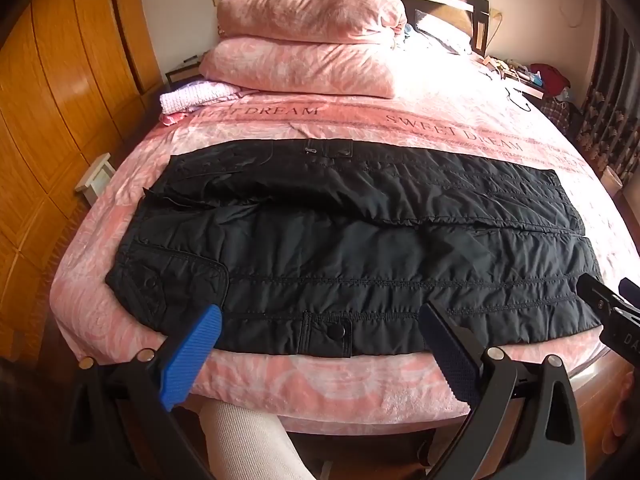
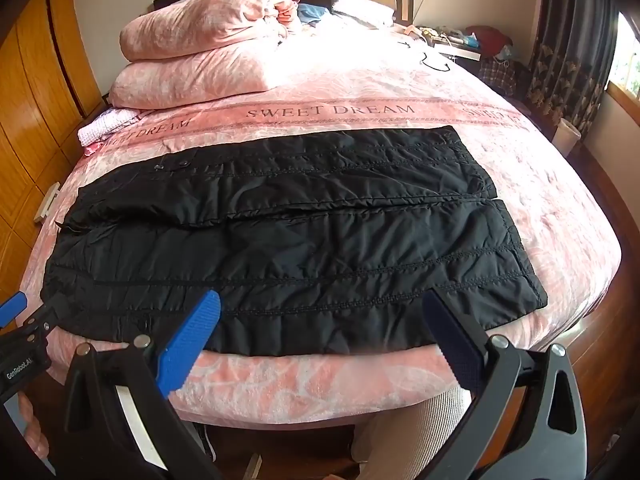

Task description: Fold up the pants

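Black quilted pants (image 1: 352, 248) lay spread flat across the near end of the bed (image 1: 320, 392), waist toward the left, cuffs toward the right, both legs side by side with a seam gap between them. Near hem edge ran close along the bed's front edge. Snap tab (image 1: 332, 332) sat on the nearest strip of the pants; another fastener (image 1: 316, 149) showed on the far edge.

Left gripper (image 1: 320, 340) hovered at the near edge of the pants, fingers (image 1: 192, 360) spread wide, grasping nothing; blue pad to the left, dark pad to the right, tips overlapping the fabric's edge in view, contact unclear. Right gripper (image 2: 320, 332) likewise held with fingers (image 2: 192, 344) released, wide apart, over the same near edge but further toward the cuffs. Each gripper's tip poked into the other's view at the frame side.

Folded pink quilts (image 1: 308, 48) stacked at the head of the bed, left of centre. Pink sheet printed with "SWEET DREAM" (image 2: 330, 111) just beyond the pants. Wooden wardrobe (image 1: 60, 100) along the left wall; dark curtains (image 2: 560, 60) at the right.
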`<state>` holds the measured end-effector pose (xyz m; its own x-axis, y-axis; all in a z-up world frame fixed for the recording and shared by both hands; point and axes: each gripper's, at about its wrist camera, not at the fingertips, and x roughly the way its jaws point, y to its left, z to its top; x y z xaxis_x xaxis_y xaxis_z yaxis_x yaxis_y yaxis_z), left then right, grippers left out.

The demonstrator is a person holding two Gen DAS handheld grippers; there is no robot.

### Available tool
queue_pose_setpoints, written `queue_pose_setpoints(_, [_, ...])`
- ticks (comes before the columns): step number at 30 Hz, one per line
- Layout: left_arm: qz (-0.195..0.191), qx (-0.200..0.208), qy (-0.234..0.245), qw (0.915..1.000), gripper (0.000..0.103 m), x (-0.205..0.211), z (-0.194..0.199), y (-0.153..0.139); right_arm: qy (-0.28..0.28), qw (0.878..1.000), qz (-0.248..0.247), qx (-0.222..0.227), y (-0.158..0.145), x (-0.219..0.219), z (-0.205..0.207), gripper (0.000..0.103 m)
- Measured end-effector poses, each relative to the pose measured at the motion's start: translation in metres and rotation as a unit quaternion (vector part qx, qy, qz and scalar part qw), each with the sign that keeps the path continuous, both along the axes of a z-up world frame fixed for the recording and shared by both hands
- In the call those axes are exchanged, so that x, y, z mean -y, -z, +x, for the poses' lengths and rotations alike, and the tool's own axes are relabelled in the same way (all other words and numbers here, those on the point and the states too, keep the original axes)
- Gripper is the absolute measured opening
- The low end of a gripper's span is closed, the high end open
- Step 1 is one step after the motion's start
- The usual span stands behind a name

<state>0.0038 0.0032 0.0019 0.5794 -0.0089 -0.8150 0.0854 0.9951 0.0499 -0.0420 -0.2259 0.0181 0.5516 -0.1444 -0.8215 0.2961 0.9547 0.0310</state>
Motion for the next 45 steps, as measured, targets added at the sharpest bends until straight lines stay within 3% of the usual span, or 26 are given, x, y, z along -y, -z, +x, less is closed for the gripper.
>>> queue_pose_setpoints(45, [0.006, -0.007, 0.010, 0.9999, 0.100, 0.0053, 0.0070, 0.0057, -0.005, 1.000, 0.003, 0.009, 0.0042, 0.0059, 0.0060, 0.101])
